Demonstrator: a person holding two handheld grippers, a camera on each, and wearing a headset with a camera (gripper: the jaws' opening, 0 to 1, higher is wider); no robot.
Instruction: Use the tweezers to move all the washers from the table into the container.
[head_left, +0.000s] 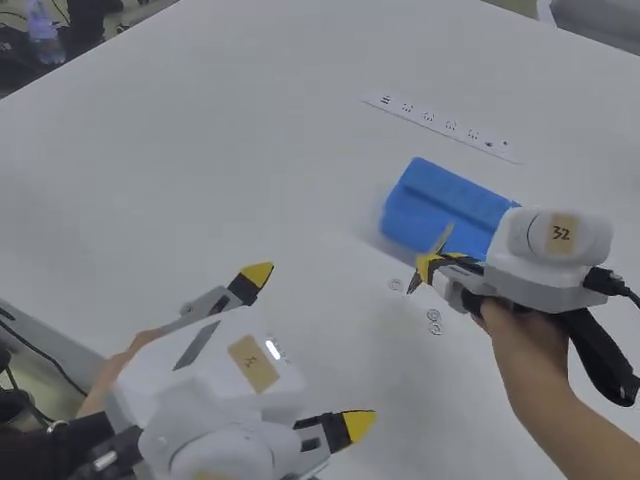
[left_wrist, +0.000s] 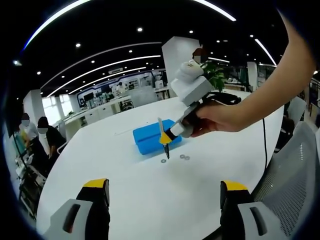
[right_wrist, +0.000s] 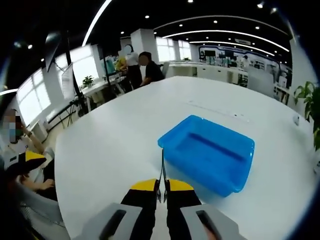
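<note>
Big white matte table (head_left: 200, 150) in open-plan office, strip lights glowing overhead, people sitting at far desks. Right gripper (right_wrist: 162, 186) clamping thin metal tweezers (right_wrist: 162, 172), tips pointing down beside three small flat ring washers (head_left: 434, 320) lying on table just near of blue rectangular plastic container (right_wrist: 210, 150). Left gripper (left_wrist: 165, 186) hovering near-left, yellow-tipped jaws sitting wide apart, gripping nothing.

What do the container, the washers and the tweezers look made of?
Container: probably glossy blue plastic, with a moulded, rounded rim.
Washers: small pale rings, likely metal, but too small to be sure.
Tweezers: thin dark blades, likely metal.
</note>
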